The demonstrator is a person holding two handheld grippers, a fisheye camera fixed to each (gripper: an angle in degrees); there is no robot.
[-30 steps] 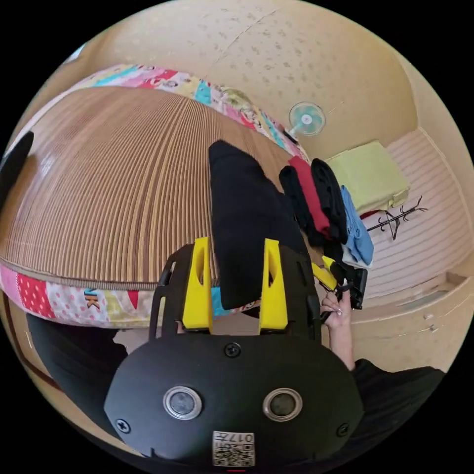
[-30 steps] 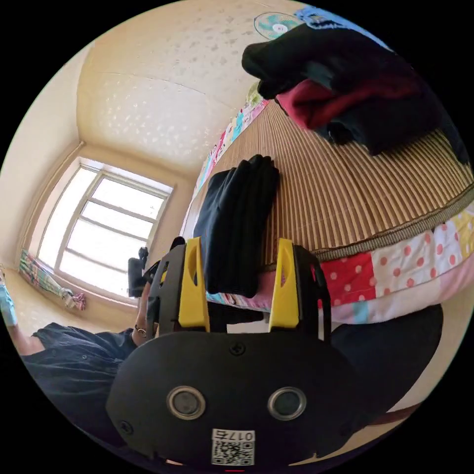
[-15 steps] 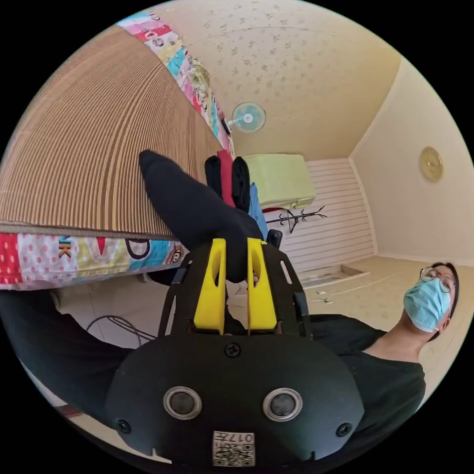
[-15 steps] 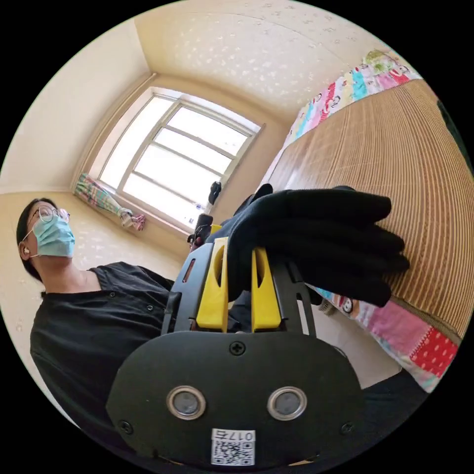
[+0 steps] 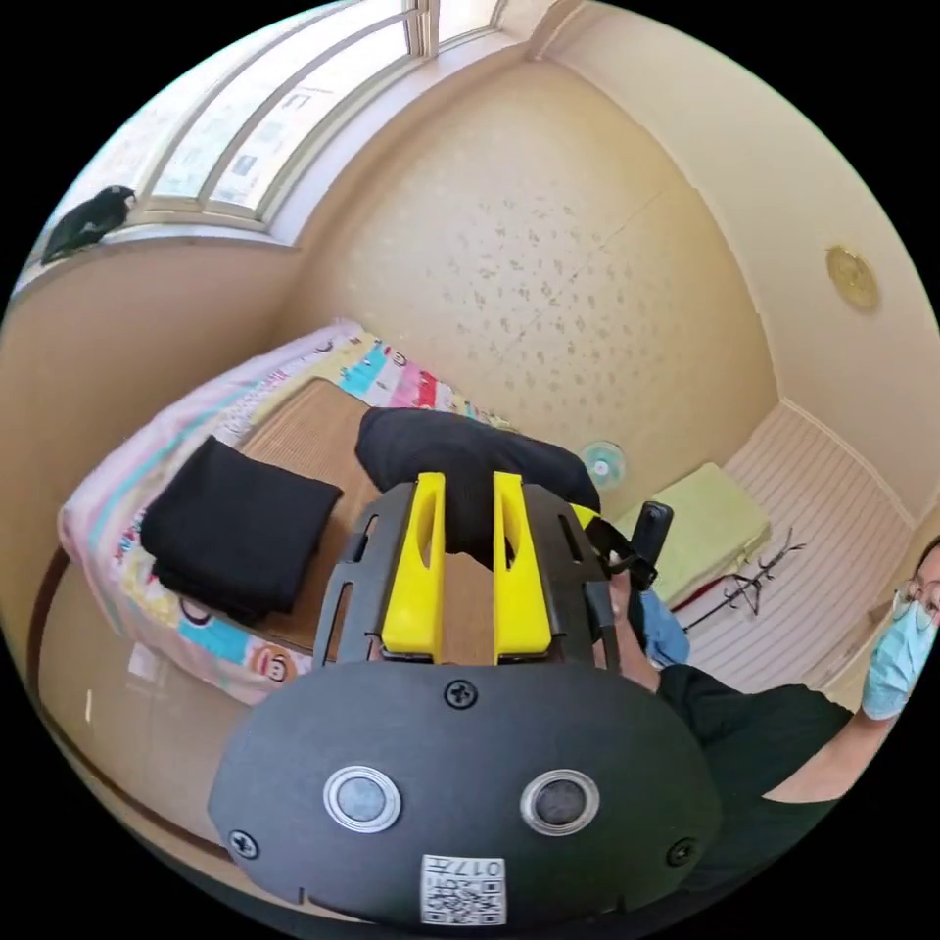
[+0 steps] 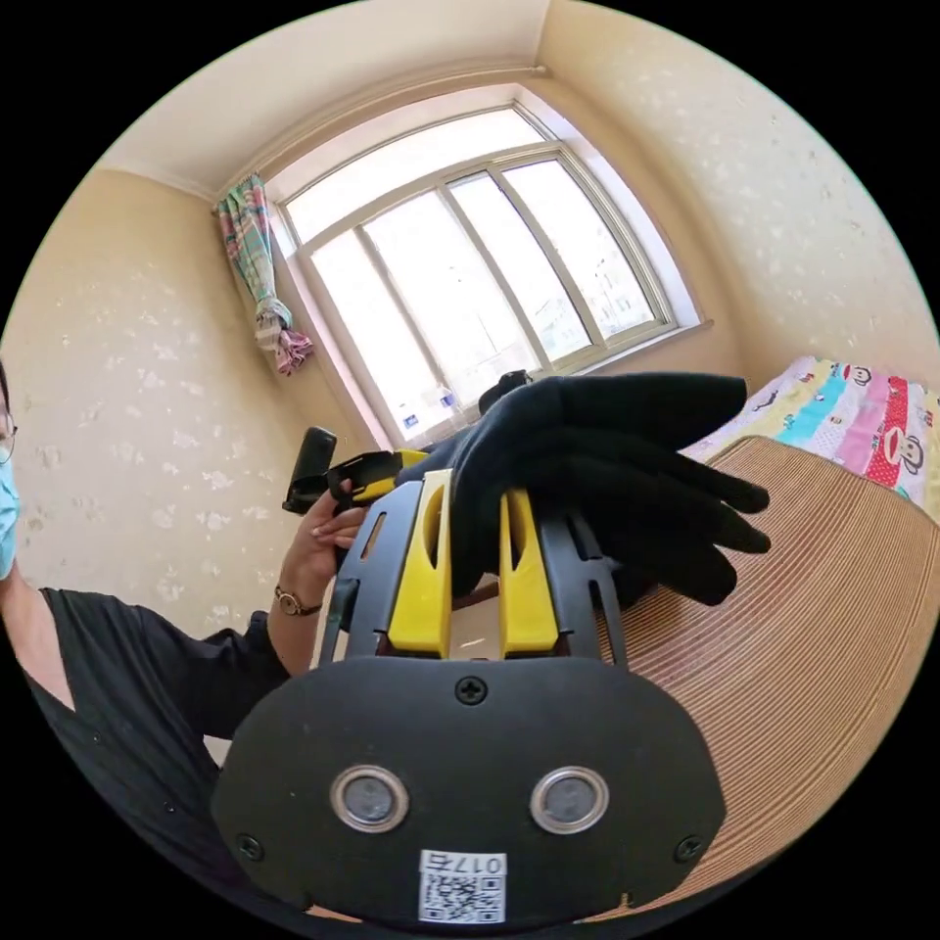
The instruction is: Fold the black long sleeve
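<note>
now the black long sleeve (image 5: 470, 470), folded into a thick bundle, is held up off the bed (image 5: 108, 470) by both grippers at once. in the left gripper view the left gripper (image 5: 466, 499) is seen with its yellow jaws drawn narrow and pressed on one edge of the bundle; the right gripper (image 5: 599, 524) is glimpsed just past the bundle's far side, gripped in a hand (image 5: 619, 627). in the right gripper view the right gripper (image 6: 476, 494) is likewise closed narrow on the folded layers (image 6: 597, 460), which fan out over the woven mat (image 6: 813, 646) (touching it or not cannot be told). the left gripper (image 6: 377, 468) is seen beyond, in the person's other hand (image 6: 315, 543). a second folded black garment (image 5: 235, 534) is laid on the mat near the bed's front edge, well apart from the held bundle. a window (image 6: 470, 284) and a tied curtain (image 6: 257, 284) are seen behind.
</note>
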